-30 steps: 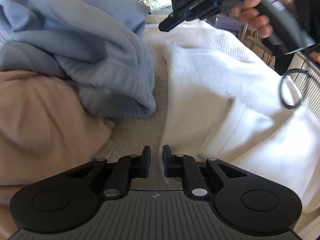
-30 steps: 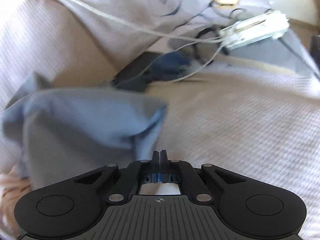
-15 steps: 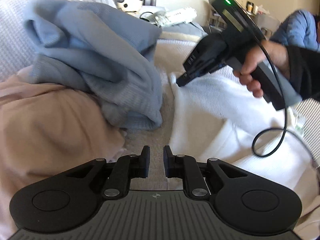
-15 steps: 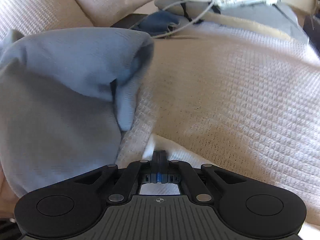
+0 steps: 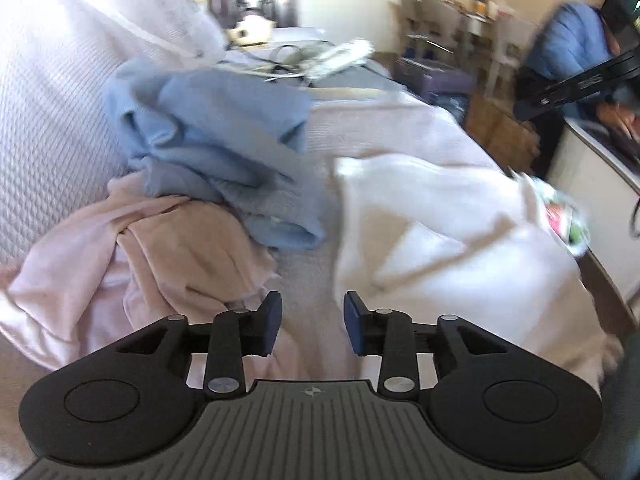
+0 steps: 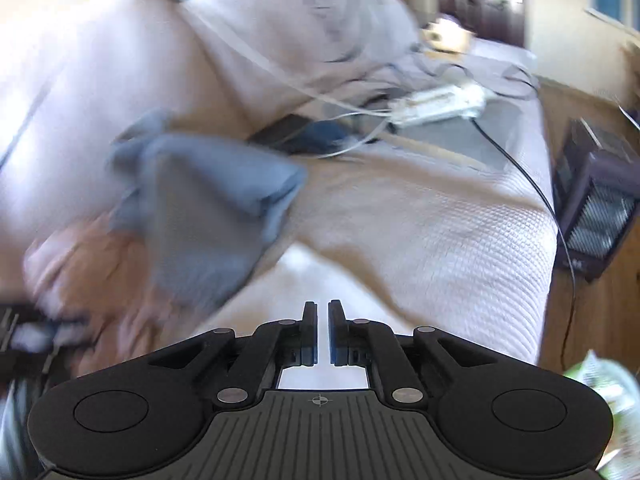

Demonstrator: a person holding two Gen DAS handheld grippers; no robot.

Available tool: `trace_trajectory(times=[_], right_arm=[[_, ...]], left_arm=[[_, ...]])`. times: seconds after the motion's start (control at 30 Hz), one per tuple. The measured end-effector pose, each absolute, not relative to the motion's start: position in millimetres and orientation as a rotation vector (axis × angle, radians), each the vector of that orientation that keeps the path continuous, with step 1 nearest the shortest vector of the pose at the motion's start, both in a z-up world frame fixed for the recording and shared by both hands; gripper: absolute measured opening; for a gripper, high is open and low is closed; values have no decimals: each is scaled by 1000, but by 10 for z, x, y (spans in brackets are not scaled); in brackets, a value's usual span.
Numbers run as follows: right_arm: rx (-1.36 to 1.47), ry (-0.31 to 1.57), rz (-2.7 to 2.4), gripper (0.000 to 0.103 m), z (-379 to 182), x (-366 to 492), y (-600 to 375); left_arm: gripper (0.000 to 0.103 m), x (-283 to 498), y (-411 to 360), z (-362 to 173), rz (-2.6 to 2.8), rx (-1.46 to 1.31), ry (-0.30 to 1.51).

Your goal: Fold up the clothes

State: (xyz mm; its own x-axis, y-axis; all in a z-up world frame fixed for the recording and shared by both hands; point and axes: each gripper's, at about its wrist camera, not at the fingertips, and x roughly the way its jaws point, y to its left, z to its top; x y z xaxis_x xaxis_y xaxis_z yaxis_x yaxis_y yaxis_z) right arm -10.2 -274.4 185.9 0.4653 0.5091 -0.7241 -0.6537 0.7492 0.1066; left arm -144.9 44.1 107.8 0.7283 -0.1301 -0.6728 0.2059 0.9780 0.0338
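A folded white garment [image 5: 444,240] lies on the bed at the right. Crumpled blue clothes [image 5: 216,148] and a pink garment [image 5: 152,256] are heaped at the left. My left gripper [image 5: 312,318] hangs above the bedspread between the pink heap and the white garment; its jaws are opening with nothing between them. In the right wrist view the blue clothes [image 6: 208,204] and the white garment [image 6: 312,280] lie below my right gripper [image 6: 323,330], whose jaws are opening to a narrow gap with nothing held. The right gripper's black body [image 5: 580,84] shows far right, held by a hand.
A cream waffle bedspread [image 6: 440,224] covers the bed, with pillows [image 6: 120,52] at the back left. A white power strip [image 6: 440,102] with cables lies near the pillows. A dark heater [image 6: 596,208] stands on the wood floor at the right. A colourful package [image 5: 568,220] lies by the bed's edge.
Both grippers have lifted and pulled back from the clothes. The right gripper let go of the white garment's edge and its jaws parted a little. The left jaws opened wider.
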Motion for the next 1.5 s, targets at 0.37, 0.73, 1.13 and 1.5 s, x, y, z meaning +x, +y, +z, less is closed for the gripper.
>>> trace_trajectory(times=[0.37, 0.73, 1.13, 1.5], right_arm=[[-598, 960, 1086, 23, 1594, -1549, -2462], [-1107, 948, 1203, 30, 1113, -2337, -2093], [-1210, 853, 1151, 21, 710, -2326, -1890], [-708, 883, 877, 9, 1342, -1816, -2220]], left_arm=[[50, -2179, -141, 1054, -397, 353, 732], [54, -2557, -19, 892, -358, 274, 780], [64, -2595, -29, 912, -366, 266, 762], [69, -2500, -393, 716, -483, 436, 728]])
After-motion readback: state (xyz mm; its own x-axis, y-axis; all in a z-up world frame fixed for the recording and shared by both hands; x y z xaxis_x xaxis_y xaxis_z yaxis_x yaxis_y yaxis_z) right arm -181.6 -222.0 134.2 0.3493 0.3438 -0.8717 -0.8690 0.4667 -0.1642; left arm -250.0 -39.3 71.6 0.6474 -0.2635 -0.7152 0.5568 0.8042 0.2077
